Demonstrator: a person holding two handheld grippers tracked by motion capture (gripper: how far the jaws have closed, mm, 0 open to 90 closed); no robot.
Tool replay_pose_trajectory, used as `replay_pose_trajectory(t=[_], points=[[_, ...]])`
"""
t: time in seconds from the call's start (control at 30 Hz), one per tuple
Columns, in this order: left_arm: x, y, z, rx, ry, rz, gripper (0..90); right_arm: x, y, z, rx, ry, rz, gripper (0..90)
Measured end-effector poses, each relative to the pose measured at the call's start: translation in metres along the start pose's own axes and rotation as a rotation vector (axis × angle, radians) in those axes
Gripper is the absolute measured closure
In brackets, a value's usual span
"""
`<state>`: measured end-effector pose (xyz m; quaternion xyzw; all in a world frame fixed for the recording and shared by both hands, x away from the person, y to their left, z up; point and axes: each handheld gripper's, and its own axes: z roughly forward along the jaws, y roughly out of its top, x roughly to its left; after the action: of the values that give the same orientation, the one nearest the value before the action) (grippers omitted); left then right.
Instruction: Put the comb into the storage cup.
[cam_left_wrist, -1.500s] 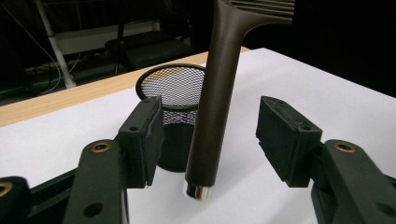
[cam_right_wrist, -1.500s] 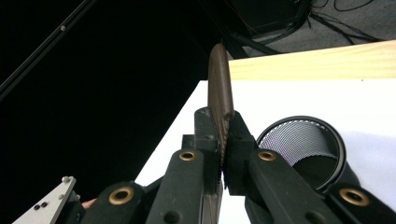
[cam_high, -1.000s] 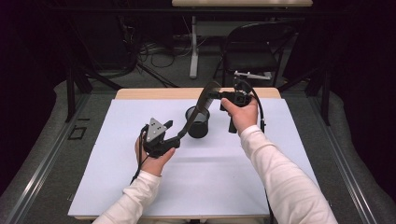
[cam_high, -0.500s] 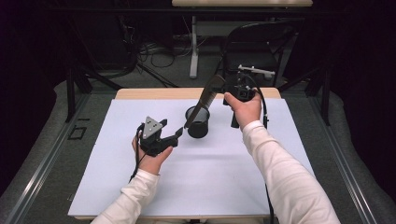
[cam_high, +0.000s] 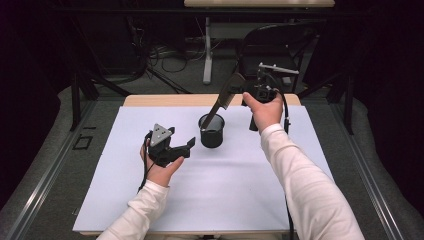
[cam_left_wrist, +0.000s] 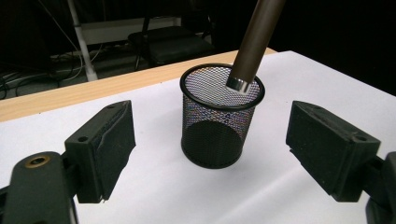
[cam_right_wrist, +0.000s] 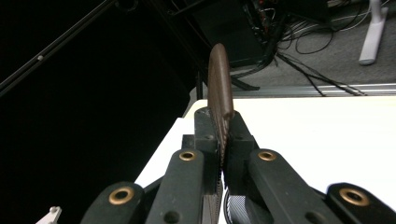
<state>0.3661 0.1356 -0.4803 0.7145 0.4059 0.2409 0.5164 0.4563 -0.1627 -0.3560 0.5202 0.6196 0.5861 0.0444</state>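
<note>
High view: the right gripper (cam_high: 240, 90), fingers clamped on a stiff, light hairbrush (cam_high: 223, 99), lowers its handle into the mesh cup (cam_high: 212, 131) on the white surface (cam_high: 250, 190). Left gripper view: fingers (cam_left_wrist: 100, 149) apart, just opening, nothing between. Right gripper view: the brush head, best gripped there.

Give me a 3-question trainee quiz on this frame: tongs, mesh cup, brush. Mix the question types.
1. True or false: the left tongs are clamped on the mesh cup.
2. Which tongs hold the hairbrush? A) left B) right C) neither
3. Where is the brush's handle tip relative to the cup?

Key
1. False. The jaws stand wide on either side of the cup, pads clear of it; they have just been opening.
2. B. The right tongs are shut on the brush head, bristle side between the pads.
3. At the cup's mouth, just inside the rim, with the brush slanting down into the cup, which stands upright on the white sheet.
</note>
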Motion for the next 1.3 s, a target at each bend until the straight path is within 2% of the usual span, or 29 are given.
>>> replay_pose_trajectory(t=[0.07,0.2,0.37,0.57,0.7,1.03,1.3], points=[[0.0,0.0,0.0,-0.003,-0.004,-0.004,15.7,0.0,0.002,-0.001,-0.006,-0.009,0.0,87.3],[0.0,0.002,-0.003,0.003,-0.002,0.015,15.6,-0.001,0.005,-0.002,-0.02,-0.025,-0.002,87.3],[-0.001,0.002,-0.006,-0.008,-0.017,0.027,15.6,-0.003,0.008,-0.004,-0.029,-0.039,-0.001,87.3],[0.0,0.002,-0.006,0.001,-0.035,0.032,15.6,-0.007,0.01,-0.005,-0.036,-0.058,-0.002,87.3],[0.0,0.003,-0.008,0.004,-0.045,0.051,15.6,-0.009,0.011,-0.006,-0.042,-0.066,-0.001,87.3],[0.003,0.003,-0.01,-0.002,-0.049,0.038,15.6,-0.012,0.013,-0.004,-0.062,-0.084,0.001,87.3],[0.003,0.003,-0.009,0.008,-0.052,0.033,15.7,-0.014,0.013,-0.002,-0.054,-0.102,-0.006,87.3]])
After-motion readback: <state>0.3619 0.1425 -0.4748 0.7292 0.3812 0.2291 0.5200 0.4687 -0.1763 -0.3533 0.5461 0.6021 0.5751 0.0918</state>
